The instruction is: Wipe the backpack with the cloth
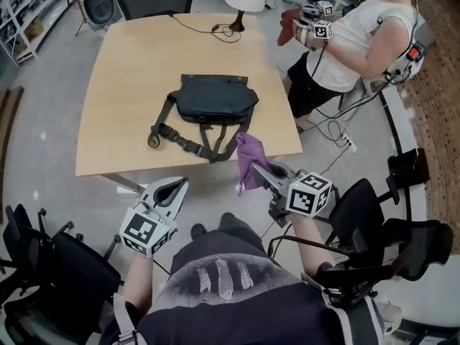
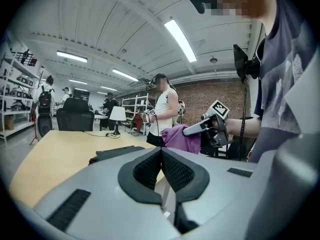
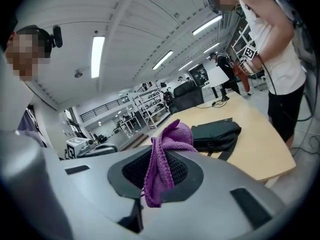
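Right gripper view shows the right gripper (image 3: 161, 160) clamped on the purple cloth (image 3: 173, 137). Left gripper view shows the left gripper (image 2: 161, 152) pressed shut, empty. Only the head view shows the backpack (image 1: 215, 99) lying mid-table (image 1: 122, 85), with the 2 grippers off the table's near edge.

The person wears a dark short-sleeved top (image 1: 230, 311) with 3 pale grey streaks (image 1: 223, 279) printed across it. Left of the top, the left gripper (image 1: 172, 190) has a light grey moulded shell, black ribbed pads (image 2: 147, 169) and a white cube (image 1: 146, 232) bearing black square markers. Right of the top, the right gripper (image 1: 262, 171) has the same grey shell and its own marker cube (image 1: 310, 194).
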`<move>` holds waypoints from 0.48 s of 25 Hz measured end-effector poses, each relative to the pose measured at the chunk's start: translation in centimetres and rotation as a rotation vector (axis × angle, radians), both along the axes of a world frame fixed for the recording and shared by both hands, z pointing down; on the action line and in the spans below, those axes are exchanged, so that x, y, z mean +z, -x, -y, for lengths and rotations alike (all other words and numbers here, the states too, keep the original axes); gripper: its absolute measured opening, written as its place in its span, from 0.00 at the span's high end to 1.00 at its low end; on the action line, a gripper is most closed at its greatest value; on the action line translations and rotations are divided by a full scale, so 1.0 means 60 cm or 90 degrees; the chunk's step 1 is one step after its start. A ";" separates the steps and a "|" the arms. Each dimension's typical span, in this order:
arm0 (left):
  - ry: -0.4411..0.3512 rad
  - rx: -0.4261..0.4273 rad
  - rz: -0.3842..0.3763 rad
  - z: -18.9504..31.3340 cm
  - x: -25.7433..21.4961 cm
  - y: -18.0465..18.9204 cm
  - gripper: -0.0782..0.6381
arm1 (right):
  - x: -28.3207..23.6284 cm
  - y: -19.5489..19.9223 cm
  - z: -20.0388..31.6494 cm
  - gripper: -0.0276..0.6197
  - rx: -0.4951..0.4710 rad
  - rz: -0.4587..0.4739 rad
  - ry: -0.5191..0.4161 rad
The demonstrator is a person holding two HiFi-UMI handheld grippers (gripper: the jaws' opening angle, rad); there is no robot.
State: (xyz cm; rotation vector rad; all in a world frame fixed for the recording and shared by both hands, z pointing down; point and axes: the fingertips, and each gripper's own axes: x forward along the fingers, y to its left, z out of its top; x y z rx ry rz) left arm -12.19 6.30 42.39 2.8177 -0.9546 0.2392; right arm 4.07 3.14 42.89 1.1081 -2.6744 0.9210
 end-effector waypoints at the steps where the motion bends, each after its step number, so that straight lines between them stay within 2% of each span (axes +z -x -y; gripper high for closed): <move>1: 0.005 -0.003 -0.001 0.011 0.004 0.002 0.88 | 0.006 -0.018 0.024 0.91 0.015 -0.019 0.000; 7: 0.041 -0.037 0.028 0.091 0.032 0.010 0.88 | 0.044 -0.134 0.204 0.91 0.091 -0.143 -0.018; 12: 0.074 -0.055 0.054 0.187 0.050 -0.012 0.88 | 0.116 -0.222 0.382 0.91 0.154 -0.233 -0.014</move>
